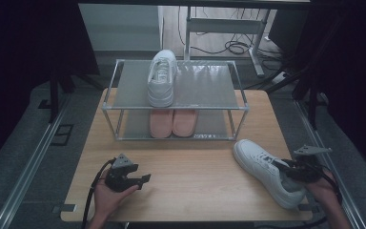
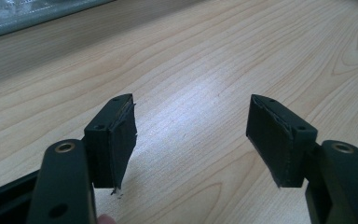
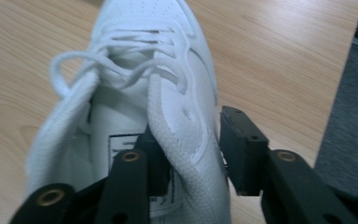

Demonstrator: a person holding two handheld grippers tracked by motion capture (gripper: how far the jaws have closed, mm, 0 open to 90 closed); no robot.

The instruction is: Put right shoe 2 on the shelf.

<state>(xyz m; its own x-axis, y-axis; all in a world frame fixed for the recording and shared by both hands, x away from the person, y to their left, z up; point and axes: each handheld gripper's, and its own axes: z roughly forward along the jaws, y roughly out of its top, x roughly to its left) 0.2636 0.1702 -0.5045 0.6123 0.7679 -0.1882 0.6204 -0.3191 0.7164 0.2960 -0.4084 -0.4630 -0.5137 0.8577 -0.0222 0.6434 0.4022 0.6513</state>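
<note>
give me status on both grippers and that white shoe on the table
Left gripper open, idle over bare table. Right gripper astride white shoe's collar wall, not clamped. Path to rack clear.

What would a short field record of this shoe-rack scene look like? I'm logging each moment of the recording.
table shoe: white sneaker lying on the wooden table, near right
right gripper: one jaw inside the collar, one outside; a gap shows outside
left gripper: open, nothing between jaws
rack top shelf: matching white sneaker
rack lower shelf: pink pair
</note>
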